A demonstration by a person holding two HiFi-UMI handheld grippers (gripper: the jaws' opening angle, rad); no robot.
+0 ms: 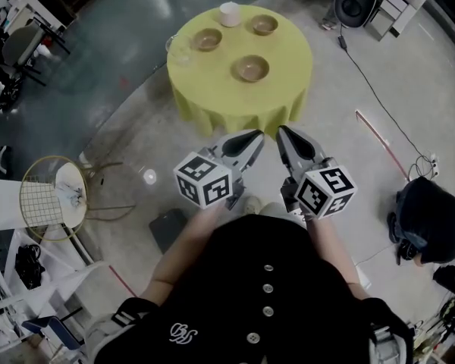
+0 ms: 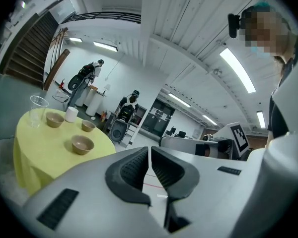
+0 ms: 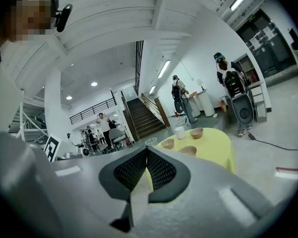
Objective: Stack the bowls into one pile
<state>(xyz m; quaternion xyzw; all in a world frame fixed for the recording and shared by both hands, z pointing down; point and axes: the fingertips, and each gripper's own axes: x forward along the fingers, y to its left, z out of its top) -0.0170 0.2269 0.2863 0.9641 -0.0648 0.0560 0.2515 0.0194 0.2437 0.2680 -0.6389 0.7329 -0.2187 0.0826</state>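
Yellow-clothed table [image 1: 212, 105] at upper centre carries three separate brown bowls [image 1: 251, 68], likely light, rigid, breakable, best pinched by the rim; left gripper [image 1: 255, 136] and right gripper [image 1: 283, 132], jaws closed and empty, hang well short.

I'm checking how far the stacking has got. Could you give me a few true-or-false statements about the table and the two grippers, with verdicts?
1. Three bowls stand on the yellow table. True.
2. One bowl is already nested in another. False: all three stand apart, none stacked.
3. The right gripper holds a bowl. False: its fingers are shut on nothing, and it is short of the table.
4. A white cup stands on the table near the far edge. True.
5. The left gripper has its fingers spread wide. False: they are together, with nothing between them.
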